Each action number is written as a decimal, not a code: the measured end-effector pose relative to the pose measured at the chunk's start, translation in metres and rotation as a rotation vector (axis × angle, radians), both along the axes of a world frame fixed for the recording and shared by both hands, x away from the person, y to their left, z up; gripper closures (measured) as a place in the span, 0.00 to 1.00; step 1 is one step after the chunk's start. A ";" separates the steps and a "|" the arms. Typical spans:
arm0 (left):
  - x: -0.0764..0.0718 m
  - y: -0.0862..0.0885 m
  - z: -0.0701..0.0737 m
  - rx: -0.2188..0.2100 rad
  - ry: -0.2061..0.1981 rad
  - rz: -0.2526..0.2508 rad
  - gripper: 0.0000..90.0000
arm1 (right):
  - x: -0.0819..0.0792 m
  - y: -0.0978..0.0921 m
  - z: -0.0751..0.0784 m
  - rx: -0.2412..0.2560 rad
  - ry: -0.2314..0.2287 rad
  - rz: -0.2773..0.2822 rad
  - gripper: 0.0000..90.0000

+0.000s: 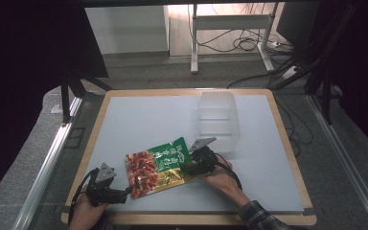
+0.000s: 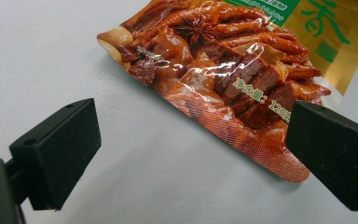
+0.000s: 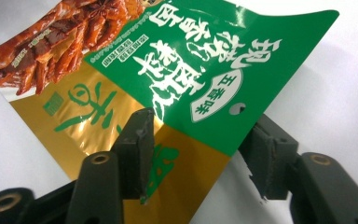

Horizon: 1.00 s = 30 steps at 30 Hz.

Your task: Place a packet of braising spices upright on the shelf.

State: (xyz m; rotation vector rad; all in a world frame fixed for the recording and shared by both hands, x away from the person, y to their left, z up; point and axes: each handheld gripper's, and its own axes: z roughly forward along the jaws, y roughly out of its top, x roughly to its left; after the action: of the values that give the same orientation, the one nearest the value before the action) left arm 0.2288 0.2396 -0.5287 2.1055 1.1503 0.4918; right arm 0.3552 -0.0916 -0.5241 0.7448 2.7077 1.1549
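Observation:
A snack bag (image 1: 158,165) printed green, gold and red lies on the white table mat (image 1: 139,120), front of centre. My right gripper (image 1: 190,165) is at the bag's right end, open. In the right gripper view one jaw lies over the gold part of the bag (image 3: 191,70) and the other sits under its lifted green edge, so the edge runs between my right gripper's (image 3: 200,126) jaws. My left gripper (image 1: 127,191) is open at the red lower-left corner. The left gripper view has that corner of the bag (image 2: 223,70) just ahead of my left gripper (image 2: 191,140), near its right jaw.
A clear plastic container (image 1: 216,120) stands on the mat right behind the bag and my right gripper. The mat has a wooden border (image 1: 287,143). Table legs and cables lie on the floor beyond the far edge.

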 end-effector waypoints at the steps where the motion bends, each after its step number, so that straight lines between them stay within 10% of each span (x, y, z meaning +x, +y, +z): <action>1: 0.000 0.000 0.000 0.000 0.000 0.000 0.04 | 0.001 0.001 0.000 0.000 0.002 -0.001 0.54; 16: 0.000 0.001 0.000 -0.010 0.002 0.004 0.04 | 0.011 0.018 -0.001 -0.056 0.003 0.010 0.62; 30: 0.000 0.002 0.000 -0.016 0.001 0.005 0.04 | 0.018 0.029 0.012 -0.108 -0.007 0.077 0.99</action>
State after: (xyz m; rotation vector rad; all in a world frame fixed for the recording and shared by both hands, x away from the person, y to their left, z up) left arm 0.2290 0.2415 -0.5286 2.0904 1.1566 0.4824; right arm 0.3729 -0.0631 -0.5117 0.6257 2.7899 1.0145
